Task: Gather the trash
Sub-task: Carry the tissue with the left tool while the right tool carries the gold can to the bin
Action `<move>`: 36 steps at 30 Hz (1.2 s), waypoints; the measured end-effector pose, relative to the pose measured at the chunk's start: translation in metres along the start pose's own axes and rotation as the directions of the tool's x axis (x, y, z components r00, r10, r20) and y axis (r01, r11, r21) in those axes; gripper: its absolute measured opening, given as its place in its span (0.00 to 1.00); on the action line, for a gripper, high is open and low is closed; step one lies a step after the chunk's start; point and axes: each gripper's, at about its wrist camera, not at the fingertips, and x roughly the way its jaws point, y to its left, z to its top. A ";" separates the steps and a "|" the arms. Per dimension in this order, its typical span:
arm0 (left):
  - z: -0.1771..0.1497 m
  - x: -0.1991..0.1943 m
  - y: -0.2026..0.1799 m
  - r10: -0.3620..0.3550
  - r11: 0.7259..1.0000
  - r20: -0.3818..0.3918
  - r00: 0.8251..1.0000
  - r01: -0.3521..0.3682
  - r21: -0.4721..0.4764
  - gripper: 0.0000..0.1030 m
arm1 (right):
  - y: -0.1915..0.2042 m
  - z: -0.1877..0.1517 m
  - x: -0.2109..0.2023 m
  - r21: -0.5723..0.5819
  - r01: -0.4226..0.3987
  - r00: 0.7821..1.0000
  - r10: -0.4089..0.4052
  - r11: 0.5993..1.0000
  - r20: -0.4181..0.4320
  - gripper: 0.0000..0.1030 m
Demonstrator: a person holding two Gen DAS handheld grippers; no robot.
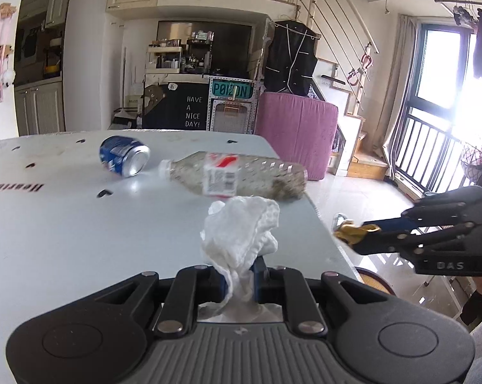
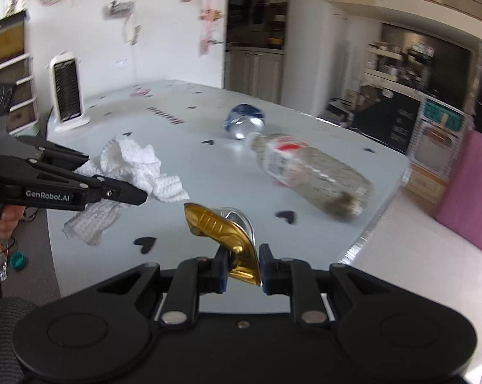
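Observation:
My left gripper point(image 1: 239, 280) is shut on a crumpled white paper towel point(image 1: 244, 233) and holds it above the table; it also shows in the right wrist view point(image 2: 135, 169). My right gripper point(image 2: 243, 268) is shut on a gold foil wrapper point(image 2: 221, 227), seen from the left wrist view point(image 1: 352, 232) just past the table's right edge. A clear plastic bottle point(image 1: 237, 176) with a red-white label lies on its side on the table, also in the right wrist view point(image 2: 311, 172). A blue can point(image 1: 124, 156) lies beside its cap end, also in the right wrist view point(image 2: 244, 123).
The pale blue table point(image 1: 65, 224) has black heart marks. A white heater point(image 2: 66, 91) stands at its far corner. A pink covered box point(image 1: 295, 131) stands on the floor beyond the table. A teal cap point(image 2: 18, 260) lies on the floor at left.

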 end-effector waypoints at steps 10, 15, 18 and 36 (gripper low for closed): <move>0.020 0.031 -0.087 -0.062 0.996 -0.010 0.998 0.063 0.067 0.16 | -0.057 -0.029 -0.067 0.109 0.133 0.991 -0.136 0.985 0.017 0.19; 0.030 0.053 -0.132 -0.099 0.992 -0.011 0.995 0.100 0.080 0.16 | -0.087 -0.051 -0.097 0.162 0.192 0.980 -0.198 0.968 0.019 0.19; 0.034 0.066 -0.161 -0.129 0.987 -0.015 0.992 0.130 0.092 0.16 | -0.106 -0.064 -0.112 0.192 0.226 0.972 -0.233 0.955 0.016 0.19; 0.053 0.196 -0.291 -0.302 0.952 -0.094 0.949 0.295 -0.080 0.16 | -0.215 -0.160 -0.132 0.391 0.395 0.915 -0.393 0.831 -0.088 0.19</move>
